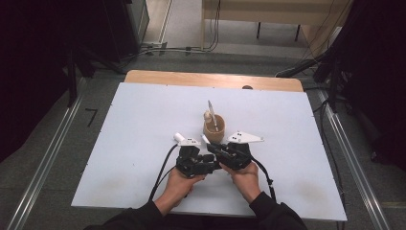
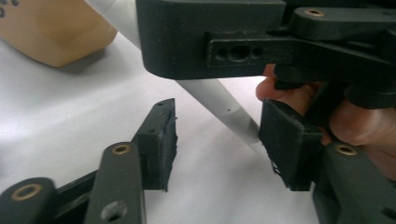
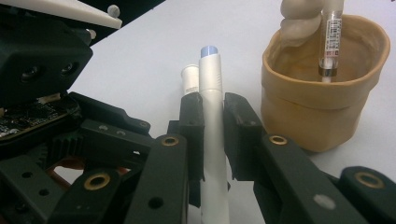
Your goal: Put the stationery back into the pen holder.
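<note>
White tabletop (image 1: 143,143) with a bare wooden strip along its far edge, standing on grey carpeted floor (image 1: 100,91); metal rails (image 1: 45,163) along both sides, dark curtains to left and right, cables and a pale wooden desk (image 1: 268,12) beyond the far edge. Near the middle of the tabletop, a tan cup (image 1: 213,130) as landmark, upright, holding a slim pen-like tube (image 1: 211,111) that leans out of it, and a pale rounded thing (image 1: 208,115) at its rim. Just in front of the cup, two hands close together, each with a hand-held gripper. Right hand-held gripper (image 3: 212,116) clamped tight on a white marker pen (image 3: 213,135), pads pressing both sides of the barrel, blue-tipped end (image 3: 208,50) pointing past the jaws, beside and left of the cup in the right gripper view; a short white cap-like piece (image 3: 189,79) just behind the pen's left side. Left hand-held gripper (image 2: 217,137), just left of the right one and in front of the cup, about half open, jaws not fully wide, with the tapered grey-white end of the pen (image 2: 219,105) slanting down between the pads; pads apart from the barrel on the left, contact on the right pad not clear. Fingers (image 2: 355,121) of the other hand directly behind that right pad.
</note>
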Motion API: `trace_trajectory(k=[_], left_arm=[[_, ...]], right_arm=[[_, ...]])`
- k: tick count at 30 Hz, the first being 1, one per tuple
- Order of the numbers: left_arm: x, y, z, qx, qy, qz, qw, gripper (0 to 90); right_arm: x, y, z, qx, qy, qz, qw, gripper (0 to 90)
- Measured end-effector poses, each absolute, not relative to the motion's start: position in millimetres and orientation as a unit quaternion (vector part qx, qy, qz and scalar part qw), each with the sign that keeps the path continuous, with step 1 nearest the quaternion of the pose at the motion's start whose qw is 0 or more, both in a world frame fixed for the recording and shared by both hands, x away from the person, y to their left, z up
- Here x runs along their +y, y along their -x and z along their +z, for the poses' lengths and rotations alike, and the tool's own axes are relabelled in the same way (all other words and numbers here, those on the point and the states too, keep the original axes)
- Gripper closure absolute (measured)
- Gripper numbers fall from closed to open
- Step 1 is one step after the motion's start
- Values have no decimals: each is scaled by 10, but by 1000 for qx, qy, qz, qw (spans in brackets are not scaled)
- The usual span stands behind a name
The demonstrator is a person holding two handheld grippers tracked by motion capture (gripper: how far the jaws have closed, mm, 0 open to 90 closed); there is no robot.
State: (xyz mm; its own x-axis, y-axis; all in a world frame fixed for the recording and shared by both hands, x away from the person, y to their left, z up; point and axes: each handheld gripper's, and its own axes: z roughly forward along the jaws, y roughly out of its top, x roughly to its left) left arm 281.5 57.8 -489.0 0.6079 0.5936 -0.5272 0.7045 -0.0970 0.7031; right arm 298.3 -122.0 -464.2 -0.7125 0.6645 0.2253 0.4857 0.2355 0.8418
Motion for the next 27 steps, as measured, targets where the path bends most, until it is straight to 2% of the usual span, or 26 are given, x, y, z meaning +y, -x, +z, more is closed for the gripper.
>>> trace_trajectory(k=[6, 13, 27], left_arm=[[571, -2814, -4888, 433, -736, -67, 516, 596], [575, -2830, -4902, 438, -735, -75, 513, 632], [676, -2876, -4912, 466, -712, -85, 518, 770]], right_arm=[[-1222, -2985, -4642, 779, -371, 498, 87, 768], [-1236, -2988, -4637, 777, -371, 501, 87, 767], [-1269, -2947, -4568, 767, -365, 519, 97, 757]])
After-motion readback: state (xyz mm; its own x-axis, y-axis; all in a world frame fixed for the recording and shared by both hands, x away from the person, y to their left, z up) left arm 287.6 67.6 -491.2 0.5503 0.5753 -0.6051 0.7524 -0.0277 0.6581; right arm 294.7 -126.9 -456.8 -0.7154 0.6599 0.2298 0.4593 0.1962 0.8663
